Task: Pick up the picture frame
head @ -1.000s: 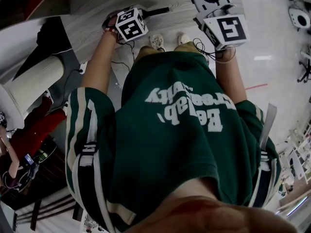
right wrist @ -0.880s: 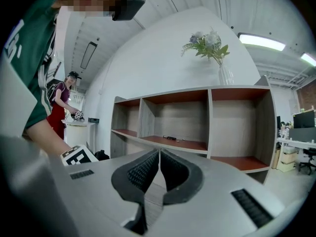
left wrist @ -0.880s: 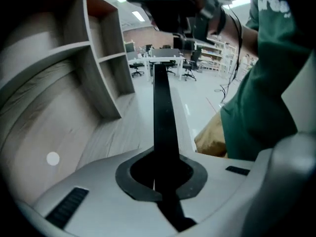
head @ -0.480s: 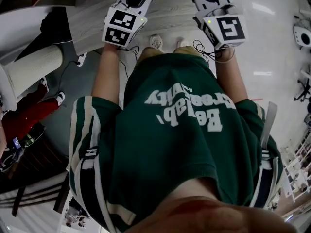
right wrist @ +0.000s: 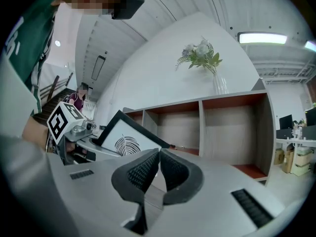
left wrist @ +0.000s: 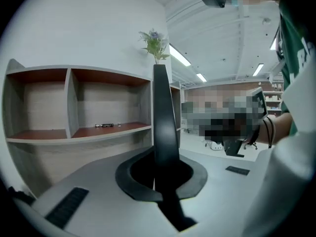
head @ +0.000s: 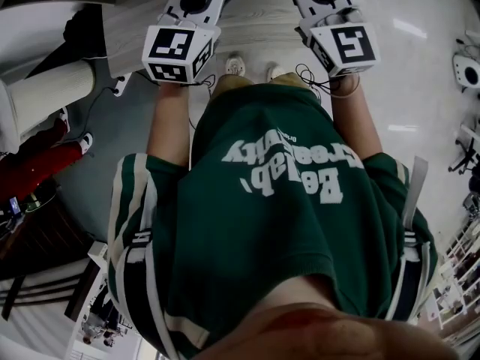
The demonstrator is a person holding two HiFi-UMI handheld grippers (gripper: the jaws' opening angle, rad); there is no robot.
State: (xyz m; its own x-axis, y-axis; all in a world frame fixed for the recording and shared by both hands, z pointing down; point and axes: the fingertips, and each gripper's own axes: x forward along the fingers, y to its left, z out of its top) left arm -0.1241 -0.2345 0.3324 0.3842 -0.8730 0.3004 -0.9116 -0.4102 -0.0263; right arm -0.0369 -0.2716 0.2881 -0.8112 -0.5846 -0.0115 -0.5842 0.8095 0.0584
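Note:
The picture frame point(right wrist: 126, 141) is black-edged with a white leaf print, and it hangs tilted in the air in front of the shelf in the right gripper view. My left gripper point(left wrist: 159, 168) is shut on it; in the left gripper view the frame's black edge point(left wrist: 164, 117) rises upright between the jaws. The head view shows the left marker cube point(head: 176, 51) raised beside the right cube point(head: 345, 43), above the person's feet. My right gripper point(right wrist: 159, 154) is shut with its pads touching and nothing between them, a little to the right of the frame.
A grey and brown open shelf unit point(right wrist: 224, 127) stands against the white wall ahead, with a vase of flowers point(right wrist: 217, 83) on top and small dark items point(left wrist: 106, 125) on one board. A white cylinder point(head: 52, 92) and dark furniture lie at the left.
The left gripper has risen and rolled with the frame, so its cube shows other faces. The right gripper has shifted only slightly.

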